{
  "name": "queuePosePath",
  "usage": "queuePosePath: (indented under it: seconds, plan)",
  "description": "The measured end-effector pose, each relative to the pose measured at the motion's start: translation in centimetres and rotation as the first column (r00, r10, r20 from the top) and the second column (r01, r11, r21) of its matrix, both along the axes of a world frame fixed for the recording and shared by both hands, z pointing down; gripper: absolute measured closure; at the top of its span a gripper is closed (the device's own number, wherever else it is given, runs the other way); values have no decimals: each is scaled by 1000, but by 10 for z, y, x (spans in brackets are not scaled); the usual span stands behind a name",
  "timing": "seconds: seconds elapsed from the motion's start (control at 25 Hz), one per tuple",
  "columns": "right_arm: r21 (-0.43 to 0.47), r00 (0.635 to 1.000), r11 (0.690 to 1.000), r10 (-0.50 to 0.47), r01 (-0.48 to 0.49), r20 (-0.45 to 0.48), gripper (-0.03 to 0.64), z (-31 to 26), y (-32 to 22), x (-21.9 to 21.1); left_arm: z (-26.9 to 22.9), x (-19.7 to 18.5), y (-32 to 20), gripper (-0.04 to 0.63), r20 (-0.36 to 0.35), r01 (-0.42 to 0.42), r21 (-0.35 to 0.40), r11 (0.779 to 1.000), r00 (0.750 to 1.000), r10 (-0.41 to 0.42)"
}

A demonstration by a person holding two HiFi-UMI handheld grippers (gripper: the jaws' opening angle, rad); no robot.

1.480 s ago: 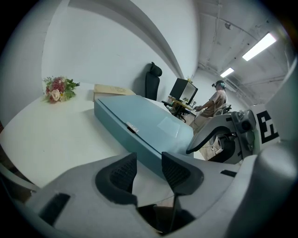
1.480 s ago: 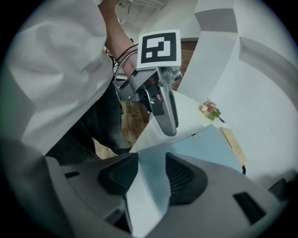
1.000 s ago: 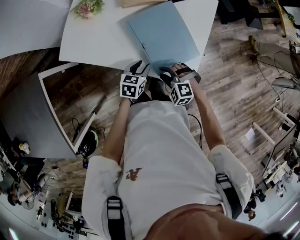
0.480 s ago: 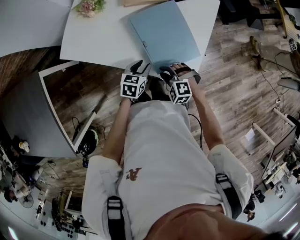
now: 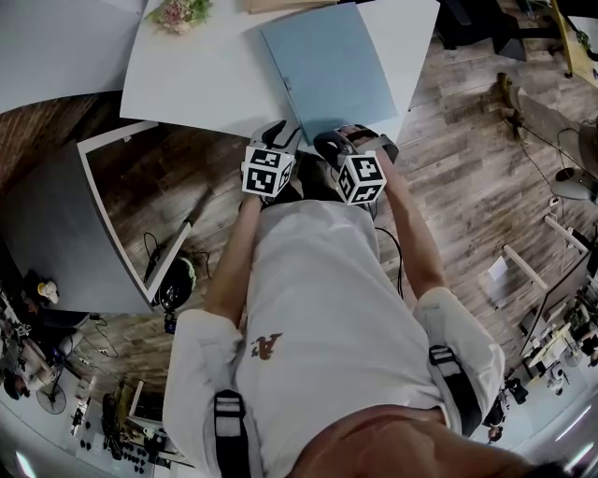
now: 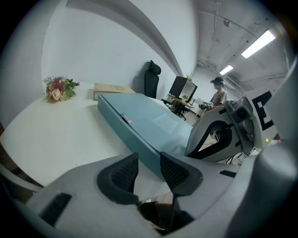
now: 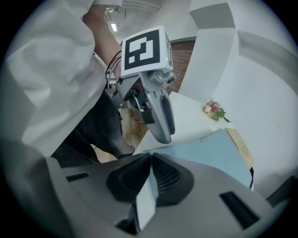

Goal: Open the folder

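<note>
A light blue folder (image 5: 327, 65) lies shut on the white table (image 5: 187, 84), its near edge at the table's front. My right gripper (image 5: 338, 142) is at that near edge. In the right gripper view its jaws (image 7: 151, 160) are closing, and the pads pinch a thin flap of the folder's cover (image 7: 145, 204); the rest of the folder (image 7: 209, 155) stretches away beyond. My left gripper (image 6: 149, 165) stands open next to it, with nothing between its pads; the folder's near left corner (image 6: 139, 116) lies just past the gap.
A small bunch of flowers (image 5: 173, 14) and a flat brown box (image 6: 111, 89) sit at the table's far side. A grey desk with a white-edged cut-out (image 5: 56, 233) stands to the left. In the background are an office chair (image 6: 151, 79) and a person (image 6: 218, 90).
The right gripper's marker cube has shifted a little toward the table. The left gripper and the folder keep their places.
</note>
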State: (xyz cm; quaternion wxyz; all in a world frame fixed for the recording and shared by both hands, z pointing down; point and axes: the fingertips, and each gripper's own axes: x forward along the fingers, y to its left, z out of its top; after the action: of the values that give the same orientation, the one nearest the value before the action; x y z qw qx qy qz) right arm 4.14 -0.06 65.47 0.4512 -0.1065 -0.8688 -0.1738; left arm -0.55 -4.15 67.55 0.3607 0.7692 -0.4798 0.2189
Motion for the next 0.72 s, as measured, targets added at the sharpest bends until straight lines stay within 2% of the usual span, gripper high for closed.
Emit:
queuePosePath:
  seconds: [0.2, 0.44, 0.72]
  plan:
    - [-13, 998, 999, 41, -40, 40, 597, -17, -3, 1, -1, 5, 2, 439, 11, -32, -2, 999, 999, 32]
    - [-9, 993, 997, 79, -78, 82, 598, -30, -5, 1, 1, 14, 2, 401, 19, -77, 1, 997, 997, 77]
    - [4, 983, 993, 119, -121, 140, 603, -49, -13, 2, 4, 17, -5, 390, 32, -92, 4, 996, 995, 92]
